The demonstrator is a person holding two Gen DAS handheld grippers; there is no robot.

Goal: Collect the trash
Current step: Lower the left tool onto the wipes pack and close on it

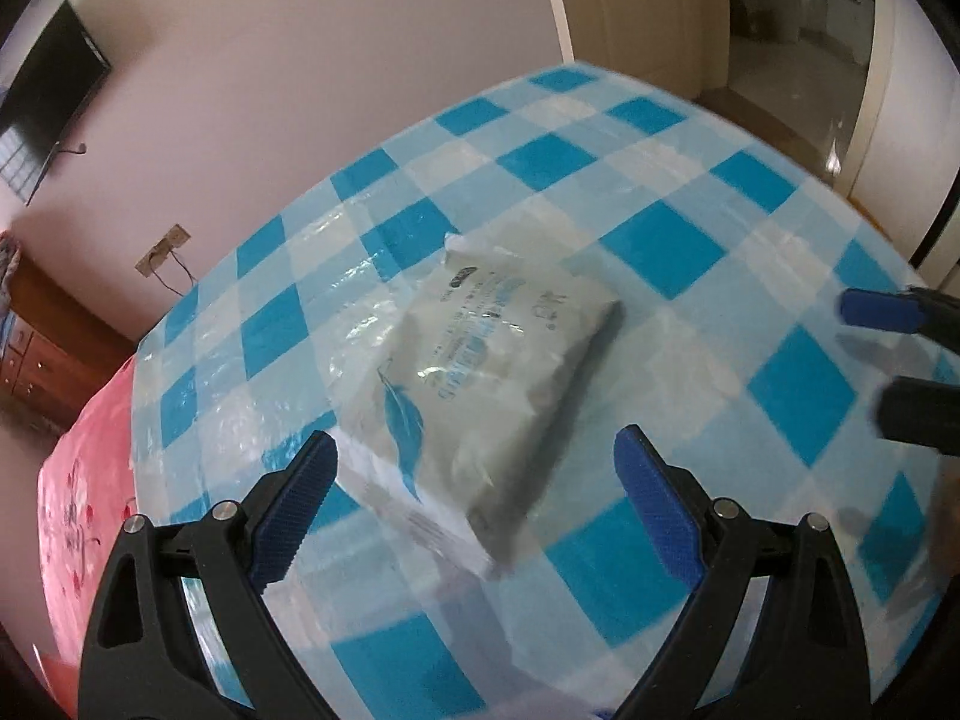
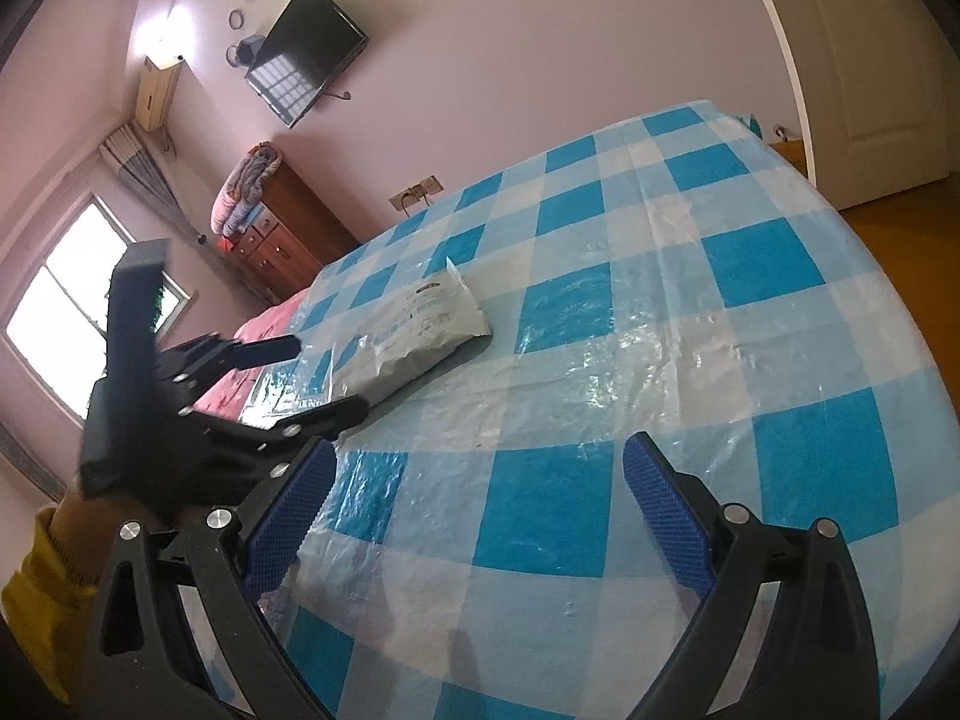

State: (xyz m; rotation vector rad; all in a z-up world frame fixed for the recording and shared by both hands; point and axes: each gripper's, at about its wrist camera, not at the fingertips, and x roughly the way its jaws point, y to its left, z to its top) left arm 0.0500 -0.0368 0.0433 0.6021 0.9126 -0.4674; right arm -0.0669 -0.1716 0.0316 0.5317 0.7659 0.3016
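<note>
Both the left gripper [image 1: 474, 468] and right gripper [image 2: 480, 474] have jaws wide open over the glossy checkered surface [image 1: 660, 240], where a crinkly grey plastic packet [image 1: 480, 360] lies flat, long axis pointing diagonally away.

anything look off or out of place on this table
One thing: a grey plastic packet lies alone and skewed on the blue checked tablecloth, crinkled, its near end flattened. The open left claw hovers just before it; the right claw is open too. No spill shows.
</note>
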